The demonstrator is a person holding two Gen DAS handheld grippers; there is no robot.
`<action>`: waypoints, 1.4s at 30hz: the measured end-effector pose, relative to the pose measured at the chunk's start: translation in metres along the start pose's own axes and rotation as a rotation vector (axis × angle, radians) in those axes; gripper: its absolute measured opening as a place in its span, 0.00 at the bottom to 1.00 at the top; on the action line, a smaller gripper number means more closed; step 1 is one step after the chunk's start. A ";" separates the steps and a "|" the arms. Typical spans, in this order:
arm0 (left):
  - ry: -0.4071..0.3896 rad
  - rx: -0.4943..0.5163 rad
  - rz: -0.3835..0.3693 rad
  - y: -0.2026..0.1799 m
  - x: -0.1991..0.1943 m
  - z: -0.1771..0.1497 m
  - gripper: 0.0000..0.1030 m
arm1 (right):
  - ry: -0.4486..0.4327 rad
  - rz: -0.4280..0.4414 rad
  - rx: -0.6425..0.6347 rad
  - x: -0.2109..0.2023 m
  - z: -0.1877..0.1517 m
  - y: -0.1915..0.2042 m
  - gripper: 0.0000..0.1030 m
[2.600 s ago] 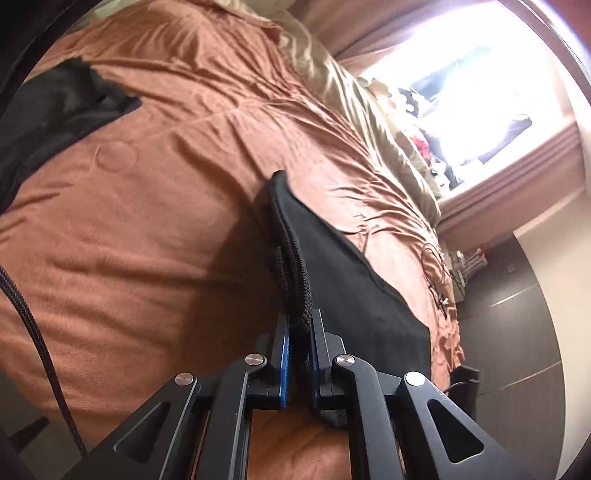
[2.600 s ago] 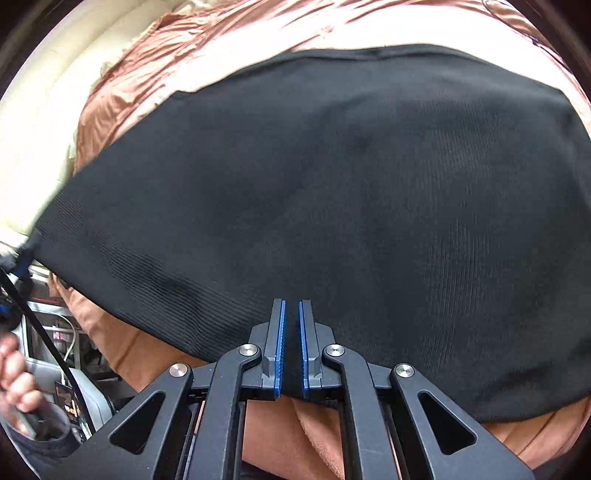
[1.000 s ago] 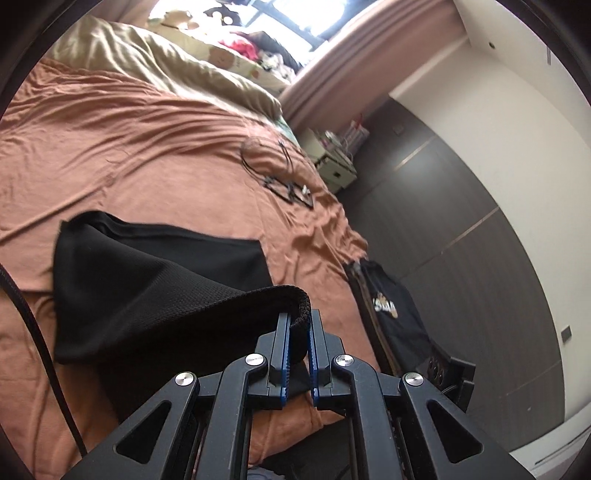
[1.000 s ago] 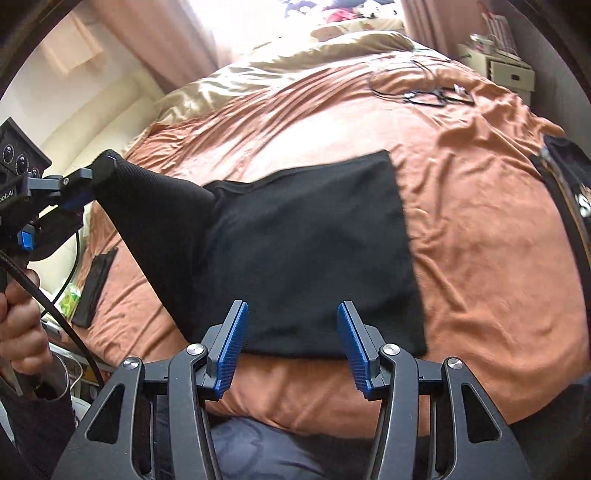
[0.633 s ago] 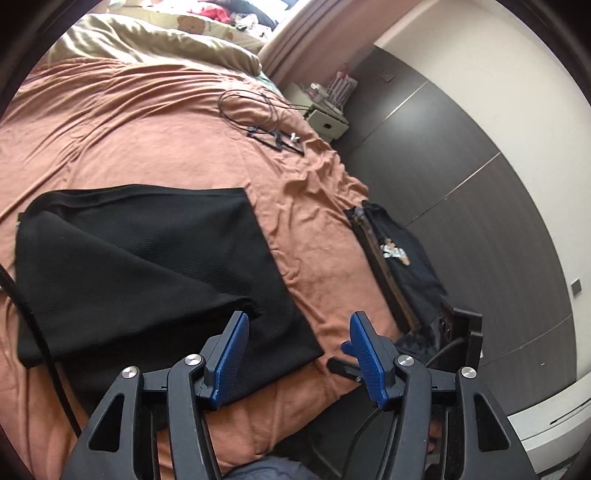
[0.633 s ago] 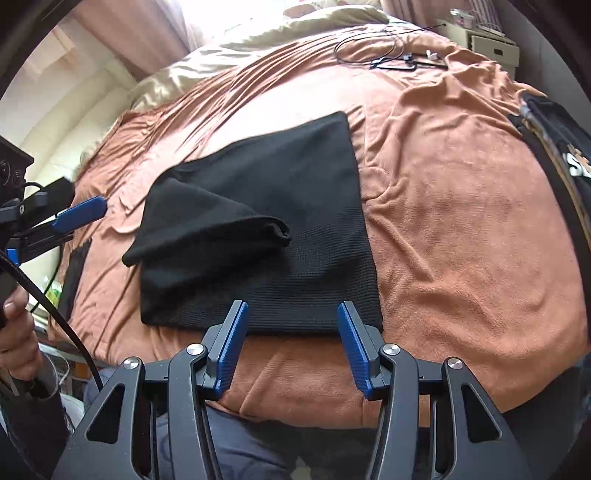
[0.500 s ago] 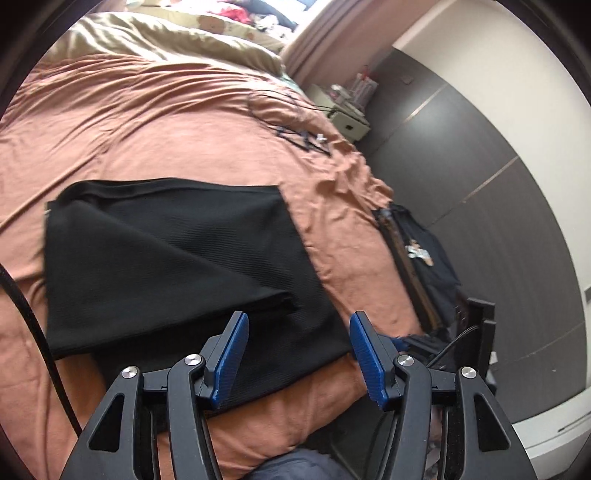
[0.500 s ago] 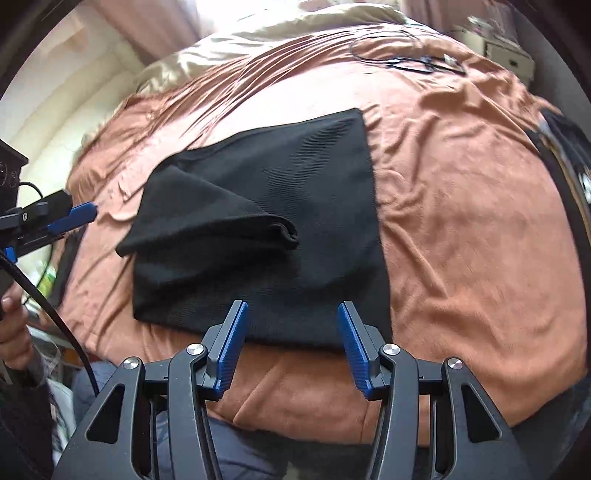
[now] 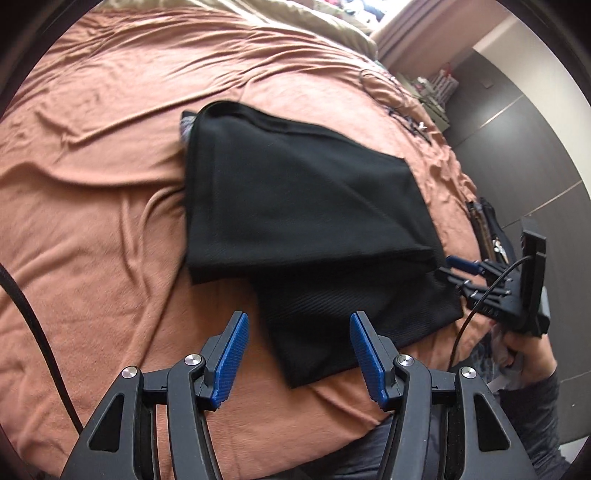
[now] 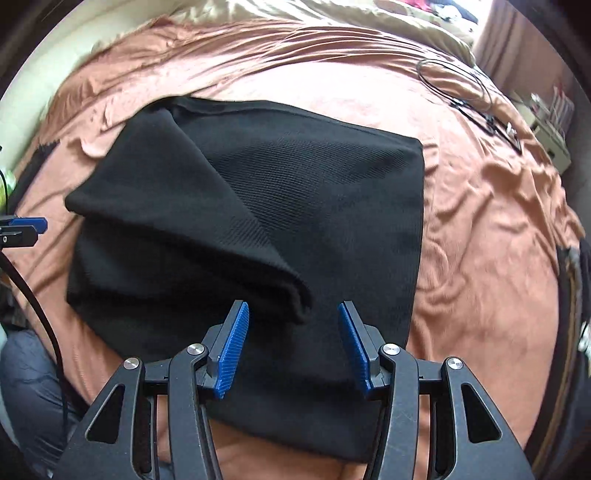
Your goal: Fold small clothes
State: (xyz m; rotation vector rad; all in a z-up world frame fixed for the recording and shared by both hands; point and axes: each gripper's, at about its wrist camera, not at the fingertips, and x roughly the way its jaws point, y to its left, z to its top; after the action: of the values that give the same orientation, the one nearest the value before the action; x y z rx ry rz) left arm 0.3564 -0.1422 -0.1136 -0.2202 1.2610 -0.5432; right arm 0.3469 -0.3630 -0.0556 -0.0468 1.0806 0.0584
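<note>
Garment: a black knit garment (image 9: 295, 206) lies on the bed, partly folded; one flap is turned over from the left edge and ends in a rounded corner (image 10: 295, 299) toward 5 o'clock in the right wrist view.
Axis: in the left wrist view its long axis runs from 11 o'clock down to 5 o'clock; the loose lower corner points at 6 o'clock.
Left tool (image 9: 299, 354): jaws stand apart, having just opened, holding nothing; the garment's lower corner shows between the blue pads, untouched.
Right tool (image 10: 291, 343): jaws part open, having just narrowed a little, gripping nothing; it hovers over the flap's corner.
Bed: a wrinkled rust-brown bedspread (image 9: 103, 155), with a tan pillow (image 10: 332, 18) at 12 o'clock and a looped black cable (image 10: 469, 92) at 2 o'clock.
Room: dark wall panels (image 9: 517, 122) at 2 o'clock.
</note>
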 end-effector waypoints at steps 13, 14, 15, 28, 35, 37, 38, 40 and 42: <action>0.119 0.046 0.071 -0.004 0.051 -0.006 0.57 | 0.026 -0.003 -0.079 0.025 0.019 0.015 0.05; 0.126 0.053 0.086 -0.005 0.054 -0.007 0.57 | 0.027 -0.006 -0.057 0.024 0.019 0.012 0.05; 0.134 0.060 0.096 -0.006 0.057 -0.008 0.57 | 0.025 -0.005 -0.040 0.021 0.018 0.010 0.04; 0.100 0.086 0.114 -0.021 0.045 -0.013 0.57 | -0.022 0.075 0.135 -0.039 -0.028 -0.032 0.04; 0.097 0.130 0.113 -0.041 0.049 -0.014 0.50 | -0.018 0.059 0.222 -0.050 -0.065 -0.058 0.04; 0.102 0.144 0.119 -0.046 0.054 -0.015 0.47 | -0.016 0.079 0.254 -0.050 -0.077 -0.067 0.04; 0.107 0.148 0.119 -0.047 0.057 -0.015 0.46 | -0.017 0.083 0.261 -0.049 -0.080 -0.067 0.04; 0.121 0.150 0.113 -0.050 0.065 -0.014 0.46 | -0.013 0.089 0.269 -0.043 -0.085 -0.068 0.04; 0.132 0.145 0.120 -0.049 0.069 -0.014 0.46 | -0.005 0.094 0.277 -0.034 -0.088 -0.068 0.04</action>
State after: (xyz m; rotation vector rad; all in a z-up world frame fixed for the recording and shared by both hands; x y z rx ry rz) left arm 0.3443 -0.2174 -0.1542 0.0130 1.3466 -0.5502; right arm 0.2587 -0.4375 -0.0663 0.2538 1.0767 -0.0068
